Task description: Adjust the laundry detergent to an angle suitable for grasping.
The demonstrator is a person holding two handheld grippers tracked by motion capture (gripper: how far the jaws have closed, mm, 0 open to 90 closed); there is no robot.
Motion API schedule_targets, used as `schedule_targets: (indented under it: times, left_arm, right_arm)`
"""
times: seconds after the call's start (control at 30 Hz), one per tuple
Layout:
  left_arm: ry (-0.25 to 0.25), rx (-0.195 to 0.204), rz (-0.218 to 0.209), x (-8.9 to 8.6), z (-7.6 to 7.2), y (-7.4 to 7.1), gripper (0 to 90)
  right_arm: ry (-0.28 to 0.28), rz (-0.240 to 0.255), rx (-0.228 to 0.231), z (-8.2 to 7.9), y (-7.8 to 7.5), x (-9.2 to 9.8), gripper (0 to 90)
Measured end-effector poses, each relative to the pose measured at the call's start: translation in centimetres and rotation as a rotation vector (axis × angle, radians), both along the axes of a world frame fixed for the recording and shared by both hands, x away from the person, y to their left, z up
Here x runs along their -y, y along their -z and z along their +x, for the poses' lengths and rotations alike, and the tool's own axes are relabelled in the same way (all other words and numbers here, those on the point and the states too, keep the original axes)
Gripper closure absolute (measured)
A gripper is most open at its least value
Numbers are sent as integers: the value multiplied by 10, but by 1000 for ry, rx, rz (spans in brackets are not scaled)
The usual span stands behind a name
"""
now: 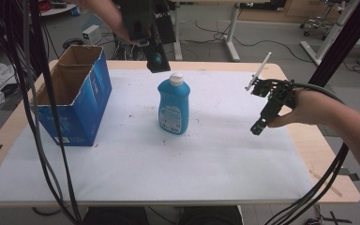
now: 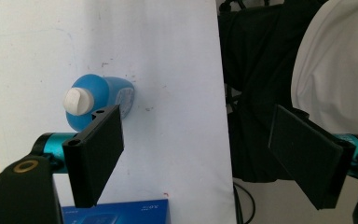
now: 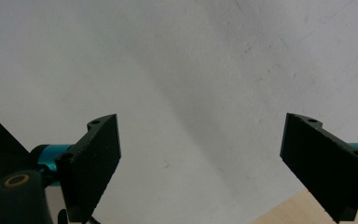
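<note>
A blue bottle (image 1: 173,107) with a white cap stands upright in the middle of the white sheet. My left gripper (image 1: 158,62) hangs in the air just behind and above the cap, apart from it. The left gripper view looks down on the bottle (image 2: 103,99) beside the near jaw, and my left gripper (image 2: 200,144) is open with nothing between its jaws. Off to the right of the bottle, a hand holds my right gripper (image 1: 258,125) above the sheet, pointing down. In its own view my right gripper (image 3: 200,161) stands open over bare white sheet.
An open blue cardboard box (image 1: 82,101) stands on the left of the table (image 1: 309,140); its top edge (image 2: 116,211) is in the left gripper view. Black cables (image 1: 42,117) hang at the left, and more trail from the right hand. Desk legs stand beyond the table's far edge.
</note>
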State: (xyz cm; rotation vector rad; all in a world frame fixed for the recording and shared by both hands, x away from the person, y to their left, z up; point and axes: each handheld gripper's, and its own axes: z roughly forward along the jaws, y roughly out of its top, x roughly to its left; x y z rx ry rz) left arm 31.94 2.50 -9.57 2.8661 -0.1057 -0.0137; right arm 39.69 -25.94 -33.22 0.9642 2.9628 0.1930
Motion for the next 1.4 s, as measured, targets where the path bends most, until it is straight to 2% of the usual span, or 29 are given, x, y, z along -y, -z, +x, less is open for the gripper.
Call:
schedule_targets:
  times: [0.6, 0.93, 1.4]
  left_arm:
    - [1, 1, 2, -2, 1, 0, 181]
    - [5, 0, 3, -1, 0, 1, 181]
    - [2, 3, 3, -3, 0, 0, 181]
  right_arm:
    - [9, 22, 22, -1, -9, -1, 114]
    - [1, 84, 53, -3, -17, -2, 114]
    - [-14, 140, 97, -2, -26, -5, 114]
